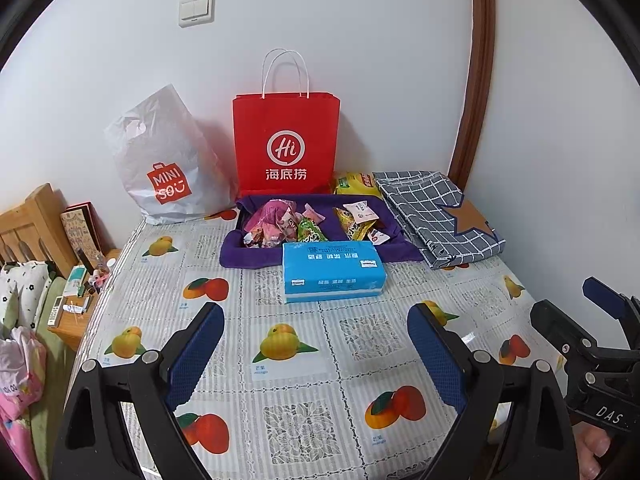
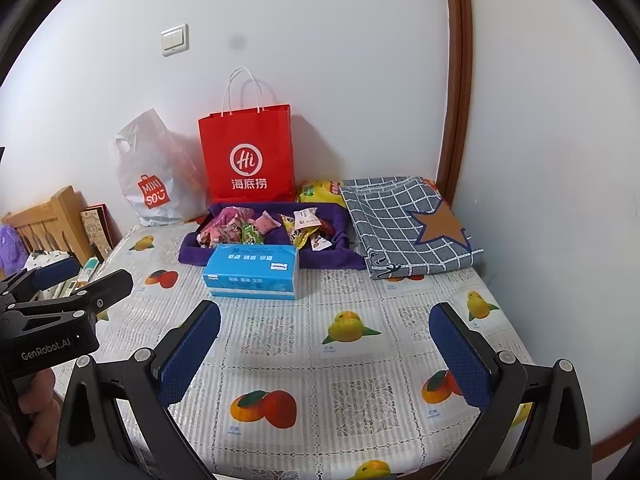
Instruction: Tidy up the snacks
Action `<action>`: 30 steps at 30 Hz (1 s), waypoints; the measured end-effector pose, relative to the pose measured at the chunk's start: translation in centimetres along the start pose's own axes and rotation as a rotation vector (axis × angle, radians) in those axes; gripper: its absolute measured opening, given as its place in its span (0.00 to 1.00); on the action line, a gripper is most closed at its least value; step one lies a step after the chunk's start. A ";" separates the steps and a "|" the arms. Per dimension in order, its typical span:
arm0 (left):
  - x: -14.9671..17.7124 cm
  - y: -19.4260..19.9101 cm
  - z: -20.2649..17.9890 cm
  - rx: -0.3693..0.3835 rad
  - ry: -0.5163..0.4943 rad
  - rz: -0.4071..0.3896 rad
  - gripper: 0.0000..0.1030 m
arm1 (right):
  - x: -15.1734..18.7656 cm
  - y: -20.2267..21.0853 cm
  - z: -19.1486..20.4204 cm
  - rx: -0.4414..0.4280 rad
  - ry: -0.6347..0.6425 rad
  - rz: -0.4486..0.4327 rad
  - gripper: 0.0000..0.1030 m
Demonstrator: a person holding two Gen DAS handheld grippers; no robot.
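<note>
Several wrapped snacks [image 1: 284,224] [image 2: 244,228] lie in a purple fabric tray [image 1: 244,258] [image 2: 192,254] at the back of the table. A yellow snack bag [image 1: 354,185] [image 2: 320,192] lies behind it. A blue tissue pack [image 1: 332,270] [image 2: 252,272] sits in front of the tray. My left gripper [image 1: 316,320] is open and empty above the near table. My right gripper [image 2: 326,320] is open and empty beside it. Each gripper shows at the edge of the other's view, the right one [image 1: 568,304] and the left one [image 2: 96,276].
A red paper bag [image 1: 286,144] [image 2: 248,152] and a white MINISO plastic bag [image 1: 168,164] [image 2: 154,176] stand against the wall. A folded grey checked cloth [image 1: 436,216] [image 2: 404,224] lies at back right. The fruit-print tablecloth [image 1: 304,384] [image 2: 340,360] covers the table. A cluttered nightstand [image 1: 76,292] is left.
</note>
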State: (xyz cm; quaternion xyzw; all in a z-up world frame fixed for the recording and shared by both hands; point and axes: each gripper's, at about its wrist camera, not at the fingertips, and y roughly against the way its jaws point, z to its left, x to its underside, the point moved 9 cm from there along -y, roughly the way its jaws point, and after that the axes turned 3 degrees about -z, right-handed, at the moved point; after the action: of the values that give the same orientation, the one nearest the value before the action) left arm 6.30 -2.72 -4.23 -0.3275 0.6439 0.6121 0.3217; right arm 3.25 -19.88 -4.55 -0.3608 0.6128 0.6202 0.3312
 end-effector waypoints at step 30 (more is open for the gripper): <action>0.2 0.1 -0.4 -0.003 0.008 0.003 0.90 | 0.0 0.7 0.4 -0.007 -0.002 -0.012 1.00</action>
State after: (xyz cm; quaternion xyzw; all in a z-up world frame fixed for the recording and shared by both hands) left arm 6.07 -3.15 -4.34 -0.3293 0.6450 0.6121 0.3175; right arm 2.68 -19.51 -4.15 -0.3649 0.6081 0.6208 0.3342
